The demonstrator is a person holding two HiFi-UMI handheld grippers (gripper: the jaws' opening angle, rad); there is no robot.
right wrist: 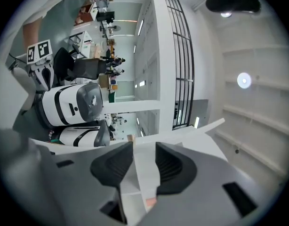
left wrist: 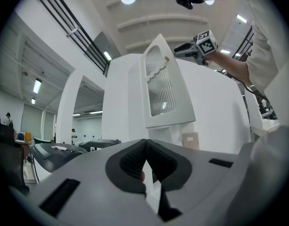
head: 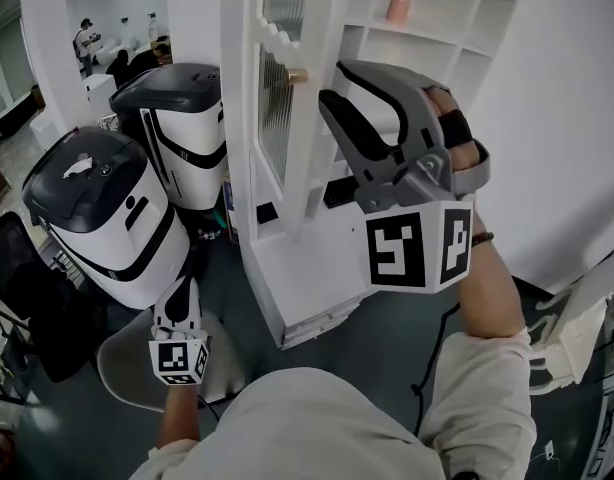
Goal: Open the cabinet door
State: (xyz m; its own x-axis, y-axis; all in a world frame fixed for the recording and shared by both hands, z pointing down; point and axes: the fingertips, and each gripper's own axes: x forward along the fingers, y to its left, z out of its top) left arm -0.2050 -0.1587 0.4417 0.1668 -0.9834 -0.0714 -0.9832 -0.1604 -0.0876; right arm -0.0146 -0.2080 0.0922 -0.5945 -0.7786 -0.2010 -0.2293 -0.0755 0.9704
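**Knob out of grasp while the door stands ajar**

Left gripper (head: 179,290) hangs low and well apart from the work, its jaws clenched together on nothing. It takes no part here, so it cannot steady the door if the door moves. Two black-and-white machines (head: 182,118) stand to the left of the right gripper, on the far side of the door from it. A door flung wide could plausibly knock the nearer one.

The cabinet door (head: 272,118), white with a ribbed glass pane, stands swung off the cabinet, partly open. Its brass knob (head: 297,75) sits just off the tips of the right gripper (head: 331,80). That gripper's jaws are released and apart. In the right gripper view a white edge runs through the gap, yet neither pad presses on it.

The main risk is that closing from here catches the knob only at the tips. A small round knob would likely slip out under a pull, leaving the door where it is or letting it drift back. Closing off to one side could pinch the door's edge or strike the glass instead.

To the right of the right gripper, the open shelves (head: 432,36) carry a pink pot (head: 399,3). A wide sweep of the raised hand might brush them.
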